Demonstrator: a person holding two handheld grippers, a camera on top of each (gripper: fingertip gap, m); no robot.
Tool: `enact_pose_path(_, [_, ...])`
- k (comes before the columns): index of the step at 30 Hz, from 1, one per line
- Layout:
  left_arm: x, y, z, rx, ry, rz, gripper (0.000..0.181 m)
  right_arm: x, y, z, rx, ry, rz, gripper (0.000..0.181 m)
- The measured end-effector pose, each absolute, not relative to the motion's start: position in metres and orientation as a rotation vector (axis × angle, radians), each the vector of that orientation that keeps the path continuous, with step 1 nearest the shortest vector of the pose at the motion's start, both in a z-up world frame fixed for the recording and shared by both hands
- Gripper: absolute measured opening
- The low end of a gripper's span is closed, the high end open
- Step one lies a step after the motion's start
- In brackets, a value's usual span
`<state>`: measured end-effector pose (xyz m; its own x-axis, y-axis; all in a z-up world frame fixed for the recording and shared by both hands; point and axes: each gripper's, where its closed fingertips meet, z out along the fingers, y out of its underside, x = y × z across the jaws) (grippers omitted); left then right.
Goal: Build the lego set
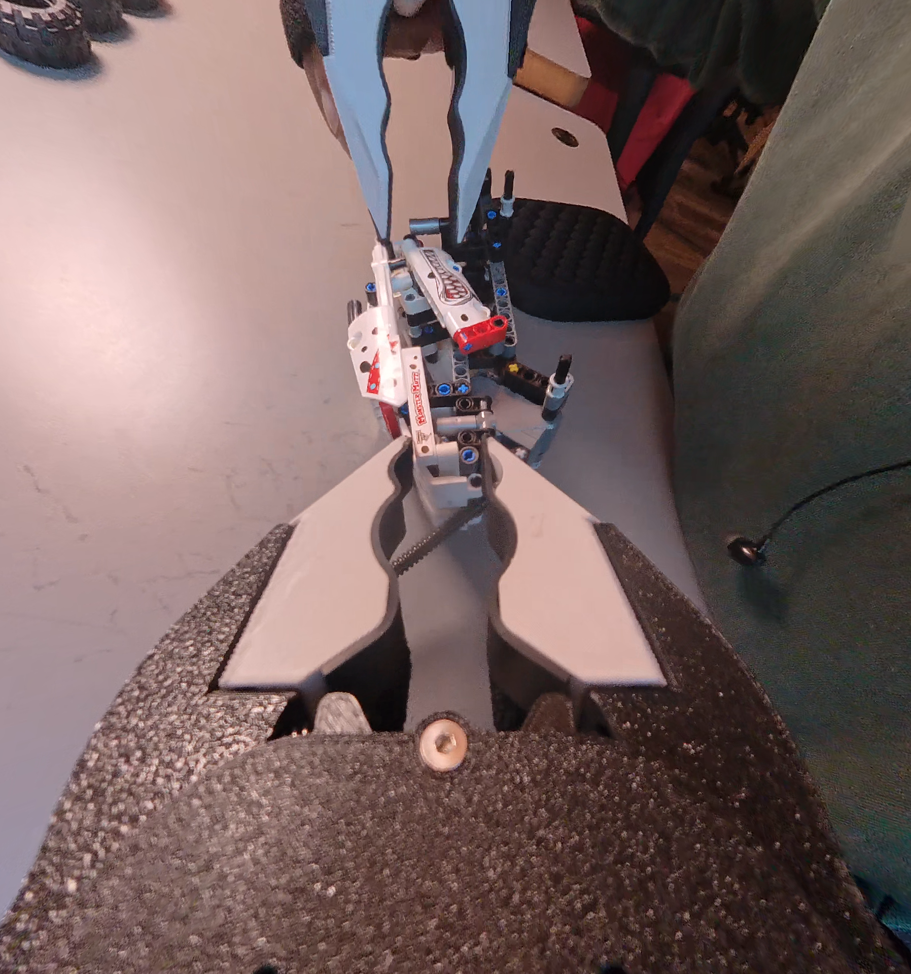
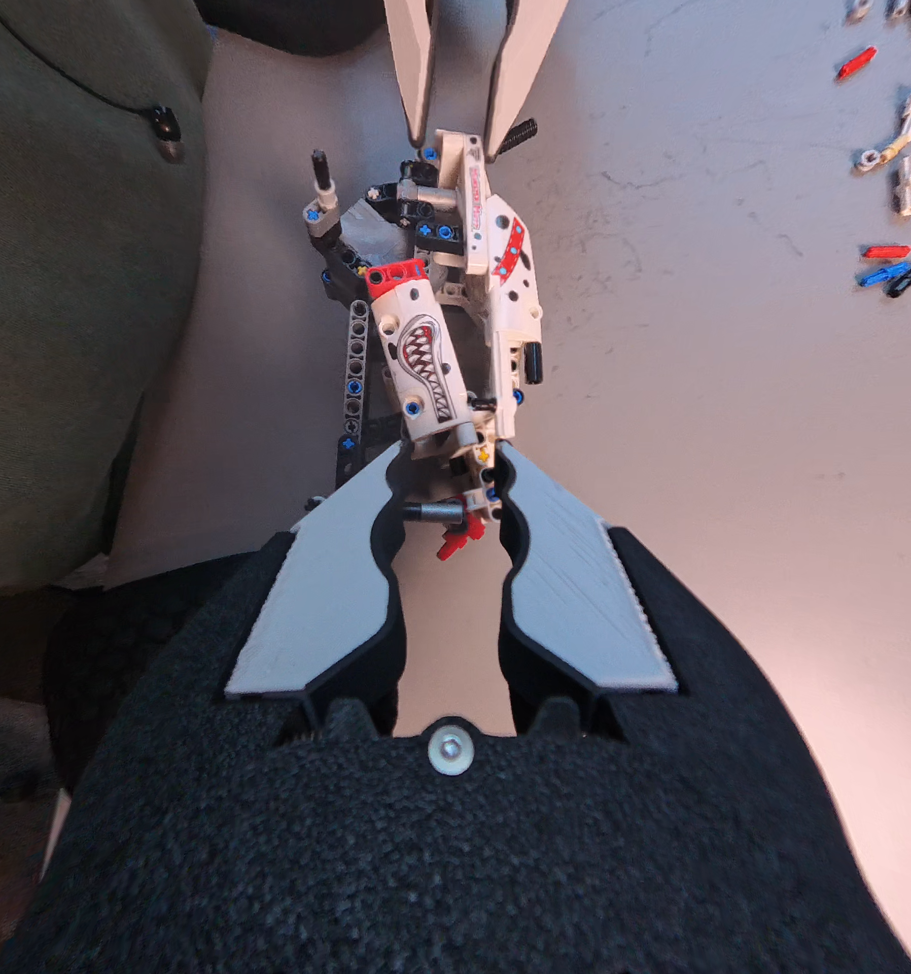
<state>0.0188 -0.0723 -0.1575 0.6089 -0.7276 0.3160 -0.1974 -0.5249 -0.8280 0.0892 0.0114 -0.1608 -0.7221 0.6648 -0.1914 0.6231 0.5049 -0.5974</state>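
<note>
Pale grey tabletop (image 1: 126, 369), faintly scuffed, w/ a warm pinkish light across it. A person in a green top (image 1: 822, 421) sits at its near edge, a thin black cord w/ a small clip on the cloth; past the tabletop's rounded corner in the left wrist view, a black chair seat (image 1: 580, 258) and something red on the floor beyond. The lego model (image 1: 432, 363), a half-built white/black/grey frame w/ red bits, blue pins and a shark-mouth sticker panel (image 2: 427, 369), is held between the two grippers near that person-side edge; can't tell if it touches the tabletop or hangs just above. Left gripper (image 1: 445, 448) is clamped on one end of the model, fingers pressed either side of a white beam there. Right gripper (image 2: 451, 453) is clamped on the opposite end, jaws narrowed around the grey/black part below the shark panel, a small red piece (image 2: 458, 537) poking out between its fingers. The grippers face each other, each seen tip-on in the other's view. Left wrist view only: black knobbly tyres (image 1: 32, 26) at the tabletop's far left corner, plus the chair. Right wrist view only: loose red, blue, black and white parts (image 2: 896, 211) scattered along the tabletop's right edge, well apart from the model.
</note>
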Motion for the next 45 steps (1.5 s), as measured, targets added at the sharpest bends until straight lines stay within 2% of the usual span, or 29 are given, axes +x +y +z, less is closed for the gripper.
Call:
enact_pose_path(4, [0.012, -0.058, -0.136, -2.019, 0.664, -0.865, 0.034, 0.084, 0.006, -0.153, -1.011, -2.586, 0.959, 0.027])
enact_pose_path(9, [0.038, -0.034, -0.137, -2.081, 0.712, -1.059, 0.061, 0.08, 0.004, -0.153, -0.909, -2.54, 0.879, 0.032])
enact_pose_path(12, [0.051, -0.02, -0.149, -2.146, 0.74, -1.214, 0.063, 0.082, 0.005, -0.15, -0.891, -2.519, 0.865, 0.034])
enact_pose_path(21, [0.075, -0.023, -0.169, -2.247, 0.916, -1.152, 0.066, 0.076, -0.015, -0.17, -0.926, -2.556, 0.897, 0.048])
enact_pose_path(31, [0.074, -0.033, -0.168, -2.248, 0.886, -1.124, 0.078, 0.071, -0.019, -0.174, -1.25, -2.412, 1.055, 0.052])
enact_pose_path(38, [0.058, -0.022, -0.161, -2.233, 0.779, -1.264, 0.063, 0.072, -0.015, -0.166, -1.022, -2.412, 0.837, 0.044])
enact_pose_path(42, [0.037, -0.009, -0.177, -2.332, 0.719, -1.253, 0.053, 0.072, -0.015, -0.165, -0.96, -2.452, 0.778, 0.043])
enact_pose_path(45, [0.042, -0.016, -0.176, -2.34, 0.718, -1.354, 0.039, 0.074, -0.019, -0.165, -0.896, -2.487, 0.729, 0.034])
